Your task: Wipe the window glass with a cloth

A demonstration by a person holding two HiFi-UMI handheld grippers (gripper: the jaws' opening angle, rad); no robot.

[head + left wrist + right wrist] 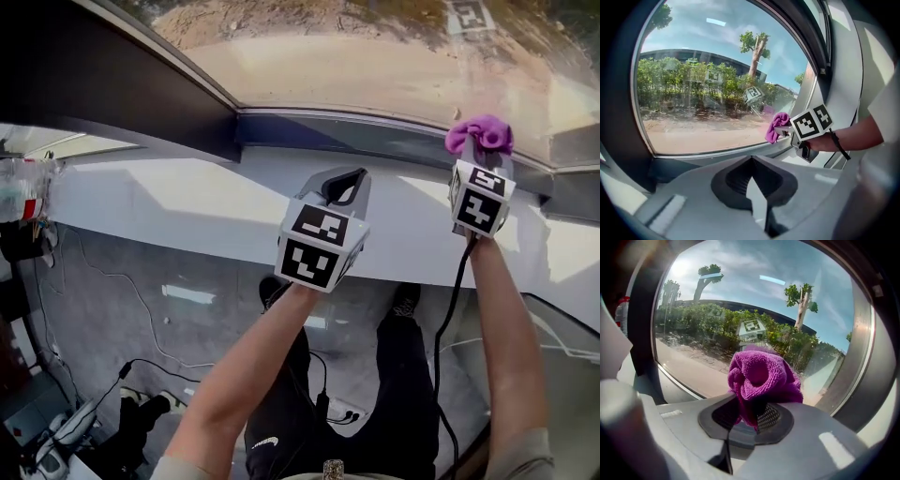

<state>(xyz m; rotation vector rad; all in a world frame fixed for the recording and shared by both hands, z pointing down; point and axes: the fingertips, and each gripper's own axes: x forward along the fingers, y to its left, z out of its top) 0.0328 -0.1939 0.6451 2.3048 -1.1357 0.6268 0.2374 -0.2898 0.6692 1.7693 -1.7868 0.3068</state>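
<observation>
Head view: the person is holding both tools up over the white sill (187,202) under the window. The left tool (343,184) is hovering above the sill, short of the glass (356,56), with its jaws pinched together and nothing in them. The right tool (480,155) is clamping a purple cloth (480,134) and pointing it at the bottom edge of the glass, over toward the right-hand corner.

Left tool view: the left tool (752,161) is showing its dark jaws meeting at the tips, totally empty. Off to the right, the right tool (786,131) is pushing the cloth (774,127) at the lower right corner of the glass (717,93), just above the frame (717,152). It looks like it's touching, but I can't swear to it.

Right tool view: the right tool (754,416) is squeezing the cloth (761,378) tight, and the bunched-up wad is sticking out past the jaws toward the glass (740,310), near its bottom edge.
</observation>
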